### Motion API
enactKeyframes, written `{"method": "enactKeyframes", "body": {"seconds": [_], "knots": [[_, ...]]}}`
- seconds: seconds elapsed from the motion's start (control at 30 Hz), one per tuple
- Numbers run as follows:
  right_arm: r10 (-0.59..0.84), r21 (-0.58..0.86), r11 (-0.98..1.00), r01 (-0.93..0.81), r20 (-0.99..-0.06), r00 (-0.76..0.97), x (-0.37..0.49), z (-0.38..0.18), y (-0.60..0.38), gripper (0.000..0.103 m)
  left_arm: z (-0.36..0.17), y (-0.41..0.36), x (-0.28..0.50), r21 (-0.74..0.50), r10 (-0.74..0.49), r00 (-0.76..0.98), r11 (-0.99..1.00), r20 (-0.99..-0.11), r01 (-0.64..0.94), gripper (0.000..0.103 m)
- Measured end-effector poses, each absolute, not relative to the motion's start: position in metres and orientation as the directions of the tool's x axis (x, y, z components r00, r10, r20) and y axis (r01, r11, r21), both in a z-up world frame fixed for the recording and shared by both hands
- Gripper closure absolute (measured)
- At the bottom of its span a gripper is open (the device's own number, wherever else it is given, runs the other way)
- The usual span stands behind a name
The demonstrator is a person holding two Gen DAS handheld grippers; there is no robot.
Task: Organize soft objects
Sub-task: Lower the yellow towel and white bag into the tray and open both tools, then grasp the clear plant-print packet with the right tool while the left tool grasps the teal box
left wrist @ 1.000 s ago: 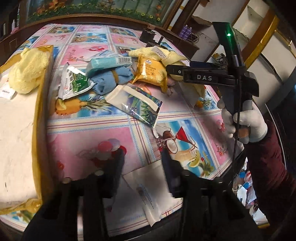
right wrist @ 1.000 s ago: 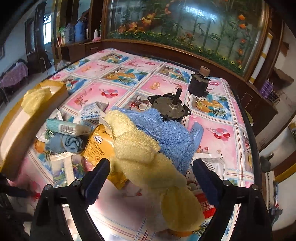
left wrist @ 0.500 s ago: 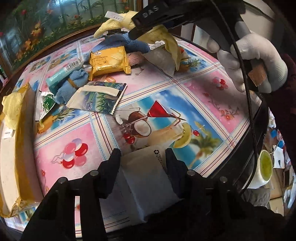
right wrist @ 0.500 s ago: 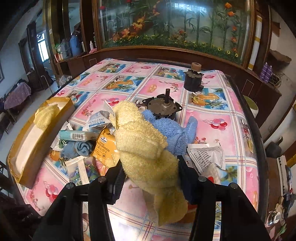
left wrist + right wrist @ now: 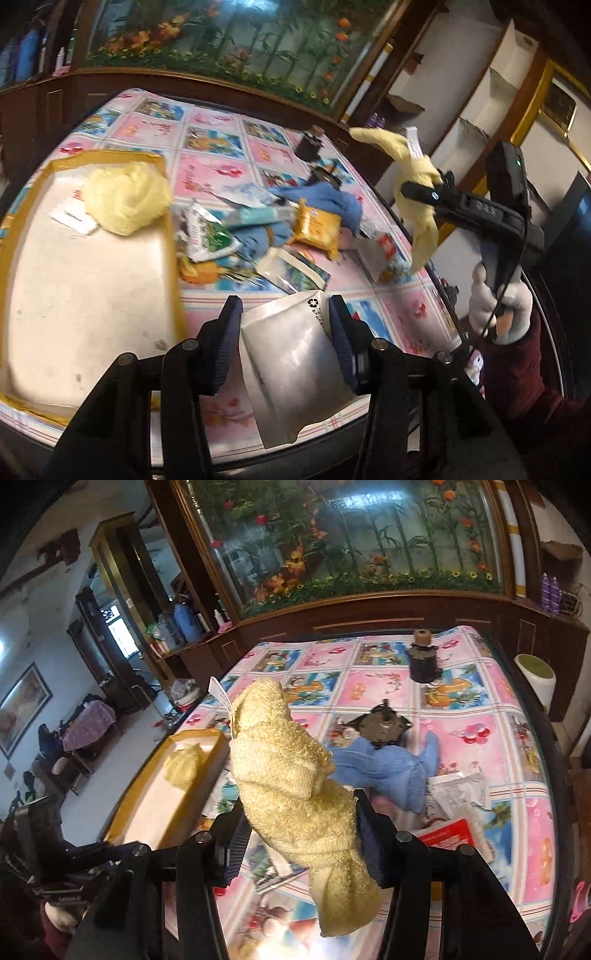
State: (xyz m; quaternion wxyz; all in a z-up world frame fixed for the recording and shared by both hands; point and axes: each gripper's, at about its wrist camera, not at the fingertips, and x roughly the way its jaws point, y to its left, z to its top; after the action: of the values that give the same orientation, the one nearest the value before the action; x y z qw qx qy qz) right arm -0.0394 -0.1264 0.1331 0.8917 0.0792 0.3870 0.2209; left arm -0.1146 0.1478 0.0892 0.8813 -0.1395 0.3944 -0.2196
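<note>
My left gripper [image 5: 284, 325] is shut on a silvery white pouch [image 5: 295, 369], lifted above the table's near edge. My right gripper [image 5: 299, 834] is shut on a yellow towel [image 5: 291, 775], raised well over the table; the left wrist view shows that yellow towel [image 5: 413, 188] hanging at the right. A second yellow cloth [image 5: 125, 199] lies in the yellow-rimmed tray [image 5: 173, 258] on the left. A blue towel [image 5: 388, 768] lies in the pile mid-table, with a smaller rolled blue cloth [image 5: 258, 236] beside it.
Packets lie in the pile: an orange one [image 5: 317, 225], a green-white one [image 5: 207, 236], a printed one [image 5: 295, 269], a red one [image 5: 450, 834]. Two dark metal motor parts [image 5: 384, 727] [image 5: 423, 661] stand further back. A gloved hand [image 5: 495, 306] holds the right gripper.
The right gripper closed on the yellow towel and lifted it off the pile. The left gripper closed on the white pouch, raised it and swung left toward the tray.
</note>
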Motion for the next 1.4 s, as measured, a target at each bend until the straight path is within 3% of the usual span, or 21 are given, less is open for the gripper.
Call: {"method": "enactKeyframes", "body": {"seconds": [0.23, 0.53, 0.7, 0.8, 0.87, 1.07, 1.2, 1.33, 1.4], "knots": [[0.685, 0.540, 0.727, -0.425, -0.613, 0.394, -0.017, 0.134, -0.041, 0.049, 0.090, 0.231, -0.080, -0.333, -0.304, 0.668, 0.939, -0.679, 0.089, 0.057], [0.821, 0.748, 0.565, -0.348, -0.553, 0.145, 0.028, 0.086, 0.088, 0.049, 0.055, 0.286, -0.001, -0.335, -0.215, 0.652, 0.940, -0.727, -0.064, 0.055], [0.760, 0.691, 0.631, -0.353, -0.642, 0.104, 0.050, 0.057, 0.150, 0.048, 0.035, 0.301, 0.011, -0.334, -0.163, 0.623, 0.928, -0.765, -0.166, 0.047], [0.760, 0.697, 0.630, -0.343, -0.644, 0.089, 0.062, 0.045, 0.168, 0.046, 0.035, 0.312, -0.003, -0.339, -0.134, 0.615, 0.913, -0.777, -0.229, 0.052], [0.730, 0.656, 0.663, -0.361, -0.674, 0.116, 0.068, 0.044, 0.178, 0.046, 0.039, 0.321, -0.018, -0.415, -0.187, 0.637, 0.881, -0.748, -0.228, 0.042], [0.705, 0.626, 0.687, -0.370, -0.698, 0.126, 0.077, 0.028, 0.193, 0.045, 0.060, 0.323, -0.052, -0.475, -0.222, 0.708, 0.861, -0.671, -0.180, 0.041], [0.759, 0.679, 0.628, -0.381, -0.642, 0.106, 0.065, 0.043, 0.175, 0.044, 0.069, 0.320, -0.073, -0.484, -0.215, 0.740, 0.858, -0.638, -0.168, 0.037], [0.752, 0.613, 0.641, -0.463, -0.623, 0.216, 0.039, 0.084, 0.133, 0.043, 0.080, 0.307, -0.089, -0.467, -0.211, 0.756, 0.873, -0.620, -0.140, 0.036], [0.730, 0.563, 0.673, -0.479, -0.612, 0.305, 0.026, 0.101, 0.098, 0.037, 0.084, 0.299, -0.094, -0.462, -0.224, 0.758, 0.879, -0.613, -0.114, 0.035]]}}
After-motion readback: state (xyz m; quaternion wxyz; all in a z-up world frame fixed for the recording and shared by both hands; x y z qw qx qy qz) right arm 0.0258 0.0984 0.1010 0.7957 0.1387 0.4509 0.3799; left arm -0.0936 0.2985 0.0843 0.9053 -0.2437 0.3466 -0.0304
